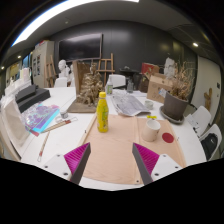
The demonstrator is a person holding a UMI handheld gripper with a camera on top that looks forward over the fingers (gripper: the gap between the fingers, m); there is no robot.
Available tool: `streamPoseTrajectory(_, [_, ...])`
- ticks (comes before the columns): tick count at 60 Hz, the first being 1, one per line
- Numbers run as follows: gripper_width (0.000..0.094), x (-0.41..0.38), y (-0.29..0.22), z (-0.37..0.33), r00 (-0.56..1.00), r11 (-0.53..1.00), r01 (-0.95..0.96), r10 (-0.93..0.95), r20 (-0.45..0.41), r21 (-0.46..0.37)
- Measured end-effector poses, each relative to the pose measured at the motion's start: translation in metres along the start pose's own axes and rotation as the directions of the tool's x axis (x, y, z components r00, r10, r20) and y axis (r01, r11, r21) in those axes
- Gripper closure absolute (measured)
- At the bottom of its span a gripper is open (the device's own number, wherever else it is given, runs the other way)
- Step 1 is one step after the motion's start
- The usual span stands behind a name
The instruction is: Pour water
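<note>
The table (190,140) has a smooth, white, slightly glossy surface. The mat (112,150) on it looks matt, like brown paper or card. The yellow bottle (102,112) appears glossy plastic. The finger pads (78,160) look matt magenta.

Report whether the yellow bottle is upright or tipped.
Upright. The yellow bottle stands on the table with its cap on top, beyond the open claw, untouched.

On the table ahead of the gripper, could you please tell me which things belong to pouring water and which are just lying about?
For the job: yellow bottle; white cup; the gripper, open, holding nothing.

Lying about: small red lid; papers; dark pot; wooden model; brown mat on the table.
</note>
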State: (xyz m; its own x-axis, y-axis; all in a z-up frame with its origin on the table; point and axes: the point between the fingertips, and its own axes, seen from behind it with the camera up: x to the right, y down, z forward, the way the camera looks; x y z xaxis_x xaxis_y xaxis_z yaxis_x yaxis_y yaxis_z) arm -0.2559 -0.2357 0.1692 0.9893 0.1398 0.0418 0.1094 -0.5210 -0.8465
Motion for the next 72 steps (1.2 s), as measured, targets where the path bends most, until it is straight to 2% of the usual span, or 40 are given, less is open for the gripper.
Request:
streamPoseTrajectory(11, [0.0073, -0.047, -0.028, 0.103, 0.999, 0.998, -0.039, 0.039, -0.020, 0.047])
streamPoseTrajectory(21, [0.0077, -0.051, -0.057, 0.194, 0.995, 0.991, -0.060, 0.069, -0.075, 0.117])
streamPoseTrajectory(27, [0.0096, -0.047, -0.061, 0.244, 0.988, 0.987, -0.098, 0.111, -0.104, 0.124])
streamPoseTrajectory(32, [0.0175, -0.044, -0.065, 0.273, 0.984, 0.983, -0.132, 0.145, -0.101, 0.131])
streamPoseTrajectory(39, [0.0430, -0.039, -0.068, 0.292, 0.983, 0.979, -0.126, 0.145, -0.115, 0.161])
streamPoseTrajectory(47, [0.0483, -0.039, -0.070, 0.297, 0.983, 0.978, -0.118, 0.139, -0.117, 0.173])
streamPoseTrajectory(58, [0.0665, -0.038, -0.069, 0.297, 0.985, 0.977, -0.103, 0.126, -0.118, 0.187])
streamPoseTrajectory(72, [0.0688, -0.045, -0.086, 0.289, 0.978, 0.962, -0.197, 0.205, -0.024, 0.187])
